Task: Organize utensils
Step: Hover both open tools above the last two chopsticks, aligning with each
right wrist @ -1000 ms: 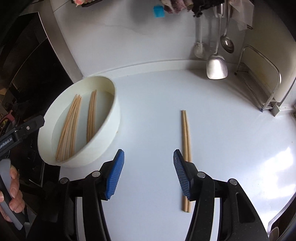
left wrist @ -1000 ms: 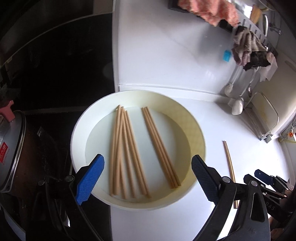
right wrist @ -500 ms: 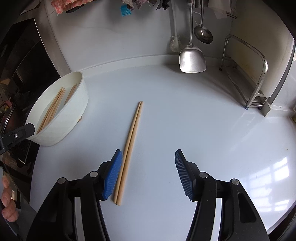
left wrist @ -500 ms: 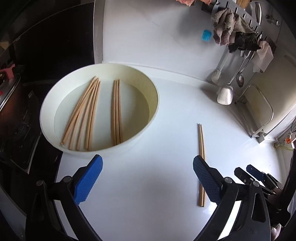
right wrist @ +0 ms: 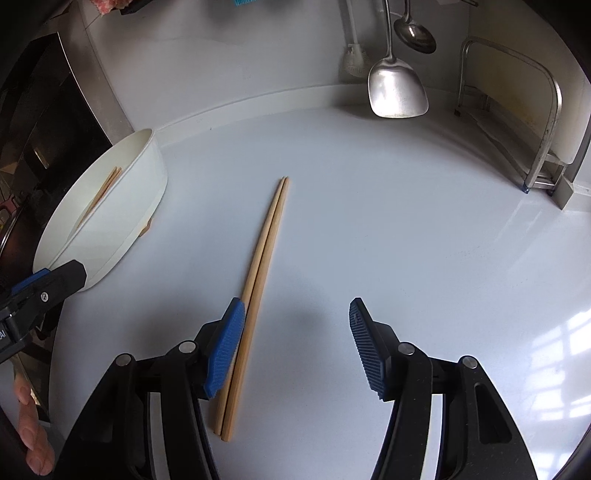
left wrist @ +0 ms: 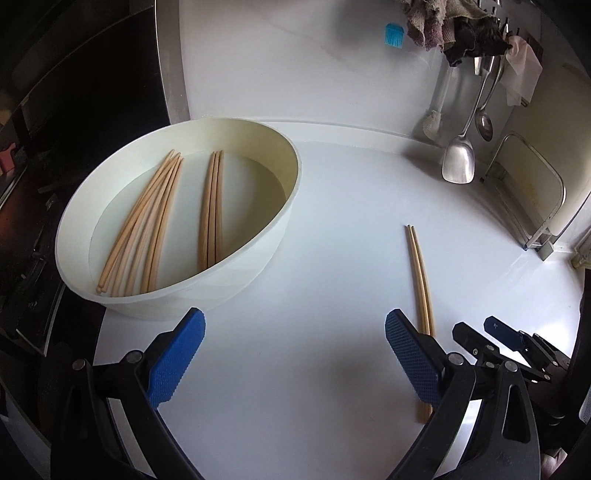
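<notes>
"While both cameras look down, what fills your view?"

"Mostly the glossy white table [right wrist: 388, 229]. On its left side I've got the round cream plastic basin [left wrist: 236, 284], sitting on the surface next to the dark stove area. Inside it lie two bundles of long wooden chopsticks [left wrist: 155, 218], one fanned out at the left, one tight group just to its right."

"And the loose ones?"

"One pair of pale wooden chopsticks [right wrist: 258, 284] lies flat on the table, well apart from the basin, the two sticks side by side and touching along their length. At the back wall hang a steel spatula [right wrist: 397, 90] and a steel ladle [right wrist: 415, 35]."

"Where are your hands?"

"My right gripper [right wrist: 295, 347] hangs over the near end of that pair. Its blue ribbed fingers [right wrist: 225, 349] are spread apart with nothing pinched; the pair runs just inside the left finger, whether touching I can't tell. My left gripper [left wrist: 295, 362] is over bare table between basin and pair, its fingers [left wrist: 175, 363] spread wide, holding nothing; its right finger covers part of the pair's near end."
</notes>
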{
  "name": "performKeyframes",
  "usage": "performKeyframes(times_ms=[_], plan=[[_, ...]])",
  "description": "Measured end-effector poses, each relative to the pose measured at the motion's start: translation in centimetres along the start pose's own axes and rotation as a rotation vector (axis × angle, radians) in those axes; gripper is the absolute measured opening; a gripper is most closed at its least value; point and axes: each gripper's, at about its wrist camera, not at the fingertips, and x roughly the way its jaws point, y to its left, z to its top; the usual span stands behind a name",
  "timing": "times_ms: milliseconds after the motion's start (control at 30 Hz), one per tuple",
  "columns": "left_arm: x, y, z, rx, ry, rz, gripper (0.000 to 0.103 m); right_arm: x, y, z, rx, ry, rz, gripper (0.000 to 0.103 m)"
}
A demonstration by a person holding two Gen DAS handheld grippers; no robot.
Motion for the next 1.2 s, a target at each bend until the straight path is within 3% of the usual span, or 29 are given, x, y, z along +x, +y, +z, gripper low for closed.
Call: performKeyframes(times_ms=[233, 900, 1200], plan=[[0.3, 0.1, 0.4, 0.037, -0.015, -0.011, 0.096, 1.0, 0.8, -1.0, 0.023, 0.010, -0.026, 0.057], [0.8, 1.1, 0.0, -0.027, -0.006, -0.006, 0.096, 2.0, 2.6, -1.5, -0.065, 0.016, -0.143, 0.057], [1.0, -0.3, -0.5, 0.006, 0.003, -0.017, 0.096, 2.1, 1.0, -1.2, -0.063, 0.000, -0.170, 0.057]])
